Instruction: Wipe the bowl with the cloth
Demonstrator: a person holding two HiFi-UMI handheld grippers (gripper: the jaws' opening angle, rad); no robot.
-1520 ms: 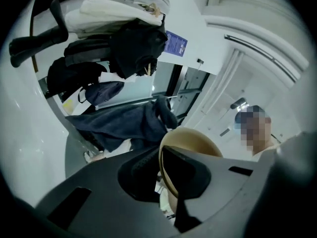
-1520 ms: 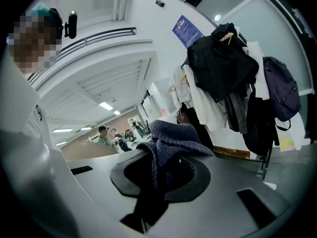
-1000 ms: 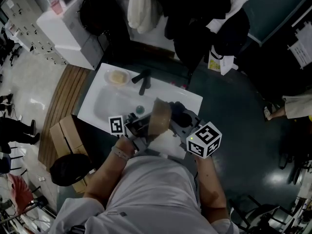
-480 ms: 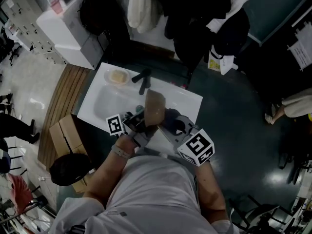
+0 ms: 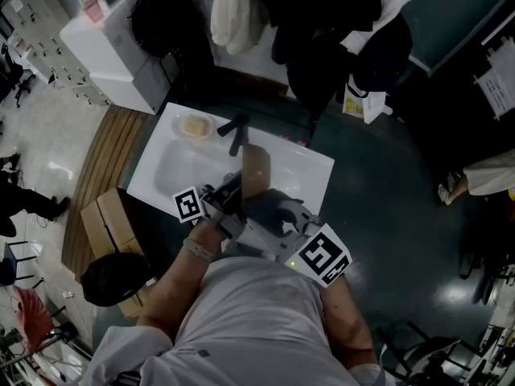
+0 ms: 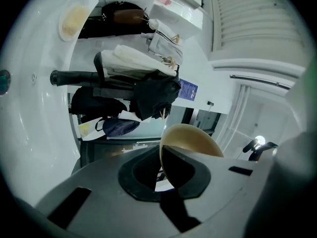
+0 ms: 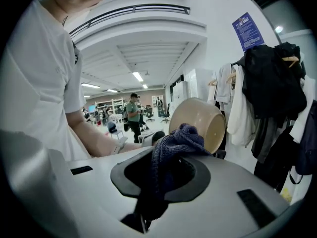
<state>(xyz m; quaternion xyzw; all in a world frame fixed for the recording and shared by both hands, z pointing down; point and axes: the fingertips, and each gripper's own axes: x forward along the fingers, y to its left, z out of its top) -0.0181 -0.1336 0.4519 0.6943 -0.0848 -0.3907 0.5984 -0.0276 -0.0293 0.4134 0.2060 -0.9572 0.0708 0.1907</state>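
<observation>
Tan is what your left gripper (image 6: pixel 161 165) has between its jaws: they are closed on the rim of the bowl (image 6: pixel 190 140), one jaw inside the wall and one outside. The bowl stands on edge above them. In your right gripper (image 7: pixel 161 175), the jaws are clamped on a dark blue knitted cloth (image 7: pixel 176 143). It bunches up out of the jaw gap, with a tail hanging down toward the camera. The top of that bunch touches the bowl's outer wall low down, while the bowl's opening faces away to the right in the right gripper view.

From your head view, the two grippers meet in front of your chest. The bowl is tipped up between them, over the near edge of the white sink (image 5: pixel 181 167). The left marker cube (image 5: pixel 189 205) sits at the sink's front lip, and the right marker cube (image 5: pixel 324 256) is closer to your body.

Behind the bowl, a black faucet (image 5: pixel 235 132) stands on the sink's back ledge. A soap dish (image 5: pixel 195 125) holding something pale yellow sits just beside it, at the corner. Your left forearm (image 7: pixel 94 138) shows a light wristband in the right gripper view. Dark coats (image 7: pixel 272 78) and a white garment hang on the wall beyond the sink, and a blue poster (image 7: pixel 246 31) is fixed above them. Left of the sink lie wooden slats (image 5: pixel 100 167), with a cardboard box (image 5: pixel 105 219) on the floor near them.
</observation>
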